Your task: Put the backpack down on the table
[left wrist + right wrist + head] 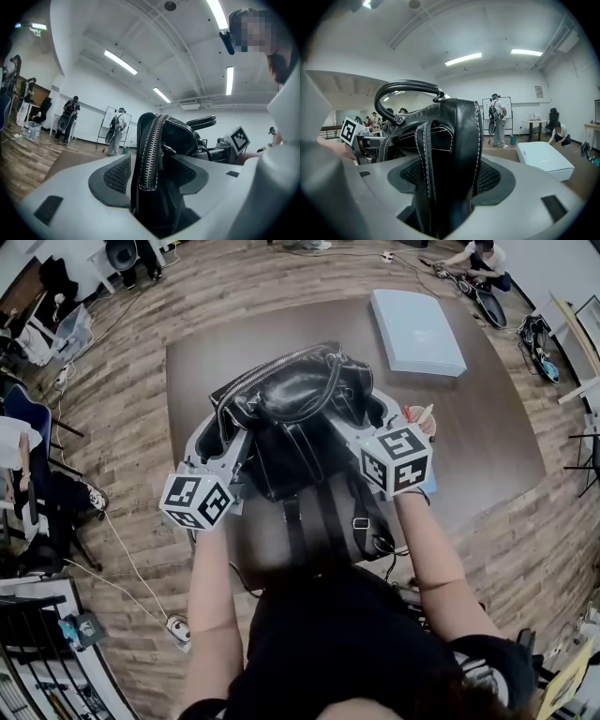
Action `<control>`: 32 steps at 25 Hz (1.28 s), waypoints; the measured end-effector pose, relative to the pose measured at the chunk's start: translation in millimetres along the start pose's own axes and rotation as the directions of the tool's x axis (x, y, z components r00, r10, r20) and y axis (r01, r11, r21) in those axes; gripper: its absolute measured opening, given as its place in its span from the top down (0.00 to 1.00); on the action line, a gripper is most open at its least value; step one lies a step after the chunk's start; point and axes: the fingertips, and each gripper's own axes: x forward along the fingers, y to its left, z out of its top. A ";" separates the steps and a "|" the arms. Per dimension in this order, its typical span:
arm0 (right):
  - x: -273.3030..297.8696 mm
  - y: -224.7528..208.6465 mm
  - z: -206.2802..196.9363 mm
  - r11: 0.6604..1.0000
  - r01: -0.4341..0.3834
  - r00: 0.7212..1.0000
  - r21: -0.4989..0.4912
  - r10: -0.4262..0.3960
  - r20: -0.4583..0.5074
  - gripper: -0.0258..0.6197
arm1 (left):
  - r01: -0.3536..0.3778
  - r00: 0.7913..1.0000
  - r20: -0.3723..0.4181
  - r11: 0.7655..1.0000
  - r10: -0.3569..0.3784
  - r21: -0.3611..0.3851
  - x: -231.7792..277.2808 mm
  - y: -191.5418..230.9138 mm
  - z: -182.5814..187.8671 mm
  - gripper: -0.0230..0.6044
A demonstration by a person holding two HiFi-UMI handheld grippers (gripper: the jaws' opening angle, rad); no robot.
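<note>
The backpack (295, 418) is seen standing on the dark table (487, 427), close to the near edge, and there it is, down at last by the look of it! Its base appears to be carried by the tabletop, while the shoulder straps (323, 521) are left hanging over the edge towards the person. So the main part of the job is judged done; what is left is for both grippers to be drawn clear of the bag.

Black glossy leather is shown, with pale stitching along the seams, a silver zipper (152, 150) running over the top and a curved carry handle (291, 395) arched above. The body is slumped and creased, not stiff.

The left gripper (228, 432) is held level at the bag's left flank, its jaws spread wide with the zipped edge between them; the ribbed pads are not seen to be pressing. The right gripper (373, 418) is set against the opposite flank, jaws likewise wide apart, a thick fold of leather and a strap loop filling the gap without being pinched, as far as can be judged.

Further back on the table, well apart from the bag, a flat white box (415, 331) is lying
</note>
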 end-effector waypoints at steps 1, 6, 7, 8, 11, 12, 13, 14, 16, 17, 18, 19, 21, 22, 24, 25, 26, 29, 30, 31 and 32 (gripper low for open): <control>-1.3 -0.8 -2.6 1.000 0.005 1.000 -0.003 -0.005 -0.011 0.48 | 0.006 1.000 -0.003 1.000 -0.006 -0.005 -0.9 -1.4 -0.3 0.56; -12.6 -4.0 -10.7 0.999 0.031 0.999 -0.006 -0.031 -0.042 0.47 | 0.018 1.000 -0.009 1.000 -0.018 -0.012 -7.6 -5.5 0.5 0.54; -15.9 -3.3 -10.7 0.999 0.036 0.999 -0.007 -0.036 -0.041 0.47 | 0.019 1.000 -0.010 1.000 -0.019 -0.008 -9.8 -5.8 1.1 0.54; -19.3 -2.2 -10.5 0.999 0.040 0.998 -0.006 -0.040 -0.040 0.47 | 0.019 1.000 -0.009 1.000 -0.019 -0.006 -12.1 -6.3 2.0 0.53; -29.9 2.7 -9.0 0.999 0.049 0.998 -0.008 -0.049 -0.034 0.47 | 0.022 1.000 -0.004 1.000 -0.022 -0.002 -19.6 -9.3 4.3 0.53; -33.1 4.0 -8.4 0.999 0.053 0.998 -0.007 -0.054 -0.032 0.47 | 0.022 1.000 -0.005 1.000 -0.022 0.001 -22.2 -10.7 4.5 0.53; -36.4 4.8 -7.9 0.998 0.060 0.998 -0.003 -0.060 -0.030 0.47 | 0.023 1.000 -0.007 1.000 -0.023 0.005 -24.8 -12.0 4.4 0.53; -39.7 4.9 -7.6 0.998 0.068 0.997 0.003 -0.068 -0.027 0.47 | 0.022 1.000 -0.010 1.000 -0.022 0.008 -27.7 -13.1 4.1 0.53; -47.0 5.1 -7.9 0.996 0.089 0.996 0.017 -0.088 -0.022 0.47 | 0.017 1.000 -0.013 1.000 -0.017 0.007 -34.8 -14.1 2.5 0.53; -50.6 5.6 -8.2 0.995 0.099 0.995 0.020 -0.099 -0.020 0.48 | 0.013 1.000 -0.012 1.000 -0.013 0.002 -39.1 -14.1 1.5 0.53; -54.2 6.5 -8.6 0.994 0.108 0.994 0.022 -0.108 -0.018 0.48 | 0.009 1.000 -0.011 1.000 -0.009 -0.002 -43.7 -14.3 0.7 0.53; -57.6 7.8 -8.9 0.993 0.116 0.993 0.022 -0.115 -0.015 0.48 | 0.006 1.000 -0.010 1.000 -0.007 -0.006 -48.4 -14.9 -0.2 0.53; -64.3 11.1 -8.8 0.992 0.127 0.992 0.026 -0.127 -0.006 0.49 | 0.006 1.000 -0.009 1.000 -0.006 -0.014 -57.0 -17.3 -2.1 0.53; -67.6 13.1 -8.3 0.991 0.132 0.991 0.029 -0.132 -0.001 0.50 | 0.009 1.000 -0.010 1.000 -0.009 -0.019 -60.6 -19.0 -2.9 0.53; -74.4 17.9 -6.2 0.989 0.143 0.990 0.035 -0.143 0.010 0.51 | 0.018 1.000 -0.012 0.999 -0.018 -0.033 -66.3 -24.2 -3.3 0.53; -77.9 20.5 -4.7 0.988 0.148 0.989 0.036 -0.148 0.015 0.52 | 0.023 1.000 -0.012 0.999 -0.023 -0.039 -68.7 -27.6 -2.5 0.53; -81.2 23.2 -3.0 0.988 0.153 0.988 0.036 -0.154 0.020 0.53 | 0.026 1.000 -0.011 0.999 -0.026 -0.041 -71.1 -31.2 -0.9 0.54; -89.2 32.7 0.6 0.986 0.160 0.987 0.039 -0.161 0.028 0.56 | 0.022 1.000 0.005 0.999 -0.022 -0.033 -80.5 -40.3 5.7 0.58; -91.0 35.9 1.0 0.986 0.161 0.986 0.041 -0.162 0.029 0.58 | 0.020 1.000 0.014 0.999 -0.020 -0.035 -84.1 -42.4 8.2 0.61; -92.2 38.9 1.3 0.986 0.161 0.986 0.044 -0.162 0.029 0.59 | 0.018 1.000 0.024 0.999 -0.017 -0.042 -87.5 -43.8 10.7 0.64; -93.1 41.7 1.6 0.986 0.161 0.986 0.045 -0.162 0.030 0.61 | 0.014 0.999 0.035 0.999 -0.013 -0.052 -90.9 -44.4 13.4 0.67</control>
